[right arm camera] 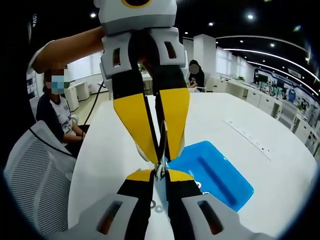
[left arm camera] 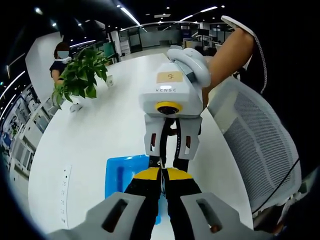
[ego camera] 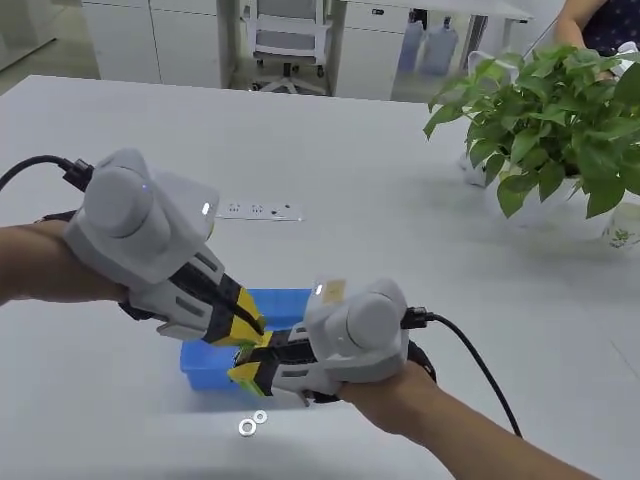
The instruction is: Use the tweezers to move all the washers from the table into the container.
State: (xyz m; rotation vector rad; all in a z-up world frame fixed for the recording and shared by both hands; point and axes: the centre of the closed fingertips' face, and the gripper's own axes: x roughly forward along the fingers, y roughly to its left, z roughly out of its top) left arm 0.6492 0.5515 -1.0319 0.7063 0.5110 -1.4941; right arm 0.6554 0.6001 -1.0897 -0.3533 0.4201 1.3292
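Over the table in the head view, my left claw (ego camera: 250,328) and my right claw (ego camera: 245,372) meet tip to tip above the shallow blue plastic rectangular container (ego camera: 205,368). At 6 o'clock of that container two small flat silver metal ring washers (ego camera: 247,427) lie on the smooth pale grey table (ego camera: 330,170), touching or almost so. A white power strip (ego camera: 258,211) sits at 12 o'clock of it, and a leafy green potted plant (ego camera: 550,120) stands at 2 o'clock, well apart.

The head view hides what passes between my claws. The right gripper view shows it: thin dark metal tweezers (right arm camera: 160,161) run down between the left claw's glossy yellow wedge-shaped pads (right arm camera: 134,120) and end between my right claw's own yellow tips. This view also picks up the washers at 6 o'clock, just beyond my right jaws and outside the container.

The left gripper view gives the white moulded front of the right claw, a mesh-backed chair (left arm camera: 250,130) at 3 o'clock and the plant at 10 o'clock. The washers are lost behind my left jaws there.

Both claws are drawn in to a narrow slit, each pinching the tweezers.
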